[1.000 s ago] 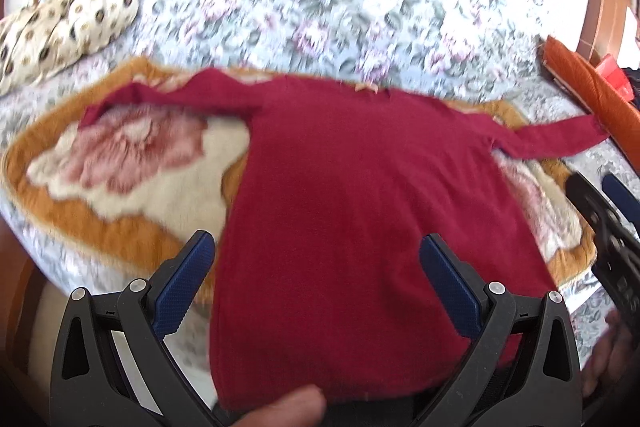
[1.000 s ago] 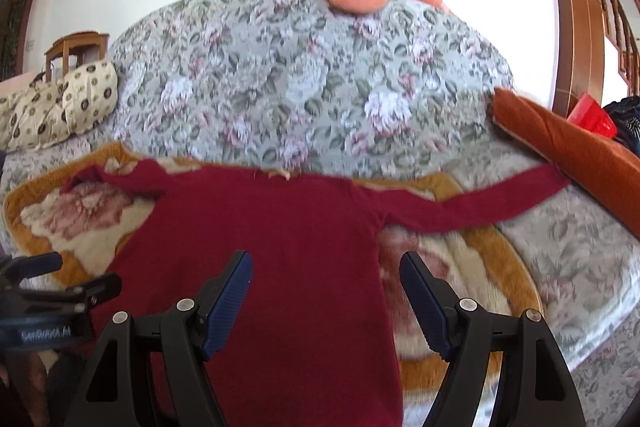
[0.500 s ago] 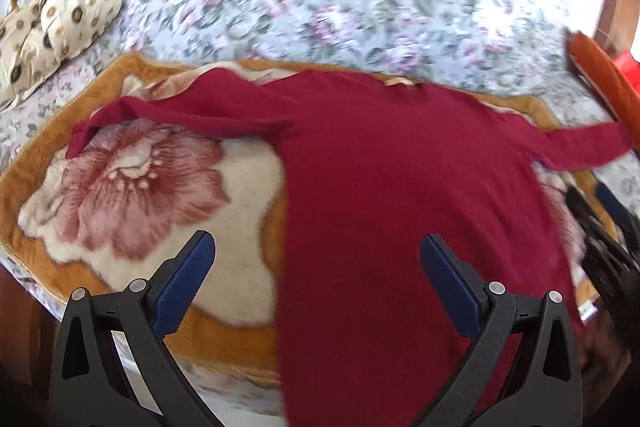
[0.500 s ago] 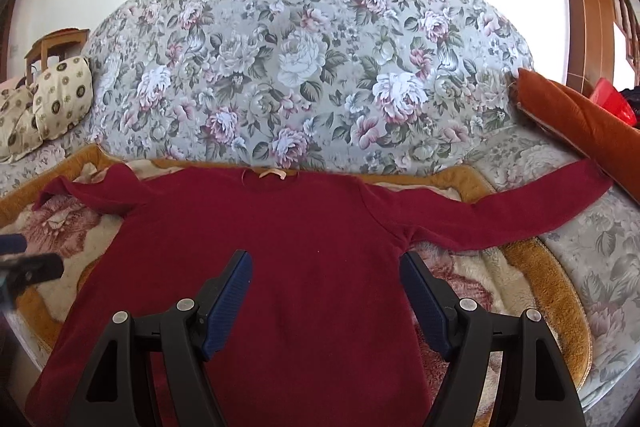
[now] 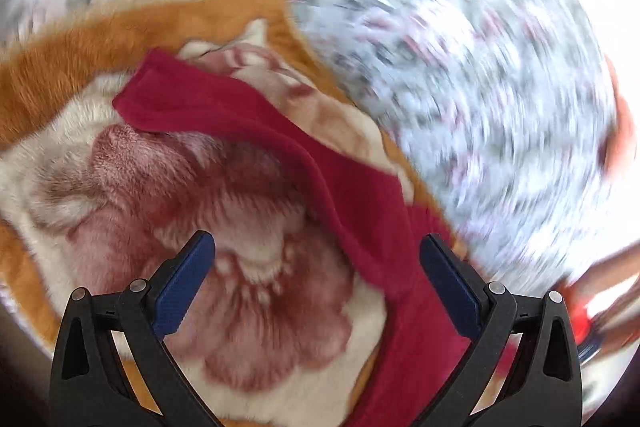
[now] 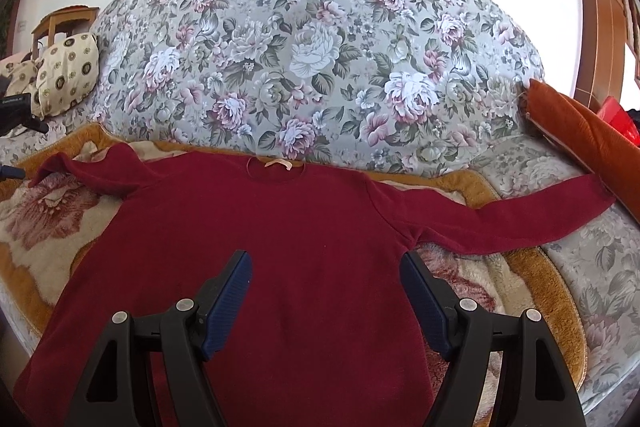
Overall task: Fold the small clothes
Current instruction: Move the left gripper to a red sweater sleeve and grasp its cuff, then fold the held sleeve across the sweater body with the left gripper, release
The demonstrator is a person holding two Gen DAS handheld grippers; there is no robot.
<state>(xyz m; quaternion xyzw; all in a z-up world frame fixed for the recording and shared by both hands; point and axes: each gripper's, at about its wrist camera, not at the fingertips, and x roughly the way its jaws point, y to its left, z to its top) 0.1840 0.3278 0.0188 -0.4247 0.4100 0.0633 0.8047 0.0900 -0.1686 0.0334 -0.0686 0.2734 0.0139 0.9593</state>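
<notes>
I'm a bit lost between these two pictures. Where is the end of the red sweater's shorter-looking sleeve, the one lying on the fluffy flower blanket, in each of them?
Left wrist view: the sleeve end sits upper left, above the open left gripper.
Right wrist view: the same sleeve end lies at the far left edge, beyond the open right gripper.
Shared landmark: the blanket's orange border just behind the cuff.
</notes>
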